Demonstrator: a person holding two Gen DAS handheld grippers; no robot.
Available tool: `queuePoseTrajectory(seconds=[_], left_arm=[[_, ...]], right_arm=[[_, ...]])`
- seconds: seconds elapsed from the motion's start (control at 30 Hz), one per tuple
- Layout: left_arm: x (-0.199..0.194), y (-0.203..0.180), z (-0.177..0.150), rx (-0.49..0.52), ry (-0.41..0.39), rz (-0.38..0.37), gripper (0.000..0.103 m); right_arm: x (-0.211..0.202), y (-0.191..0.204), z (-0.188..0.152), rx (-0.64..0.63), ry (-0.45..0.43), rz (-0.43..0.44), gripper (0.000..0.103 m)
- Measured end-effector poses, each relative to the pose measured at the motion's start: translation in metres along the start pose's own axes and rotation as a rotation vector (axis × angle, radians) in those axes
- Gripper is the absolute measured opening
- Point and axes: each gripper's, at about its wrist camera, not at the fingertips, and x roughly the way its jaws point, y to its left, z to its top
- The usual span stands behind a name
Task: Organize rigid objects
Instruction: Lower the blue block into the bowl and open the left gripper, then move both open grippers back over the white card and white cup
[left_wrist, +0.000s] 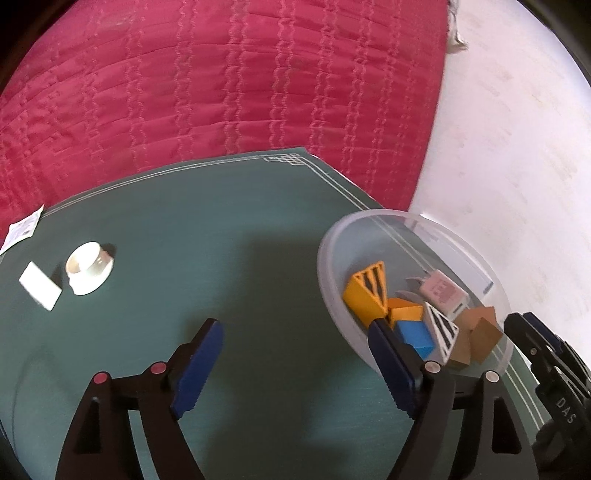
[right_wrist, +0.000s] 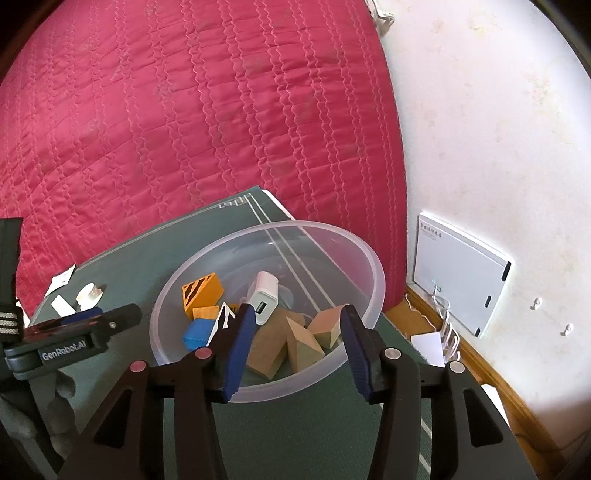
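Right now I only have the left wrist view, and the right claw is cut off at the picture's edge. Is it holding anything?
Observer: No. The right claw stands open over the near side of the clear bowl, with nothing pinched.
Operator: What sits under it?
Observer: Plain wooden blocks, lying loose in the bowl right in front of its fingers.
Operator: Anything farther right?
Observer: A flat white box lies past the bowl's right side, off the green mat.
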Motion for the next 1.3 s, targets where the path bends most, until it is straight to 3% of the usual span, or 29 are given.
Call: queuePoseTrajectory(seconds=[0.8,1.3], left_arm=[[-0.019,0.070,0.000,-0.114,-0.040,0.195,0.092],[-0.028,0.104,-0.011,-0.143,-0.049,0.259,0.093]], right_arm=[[-0.002,0.001,-0.001,-0.023,0.011,-0.013,0.058],[-0.010,0.057,-0.007,-0.108,0.024,0.092,0.058]])
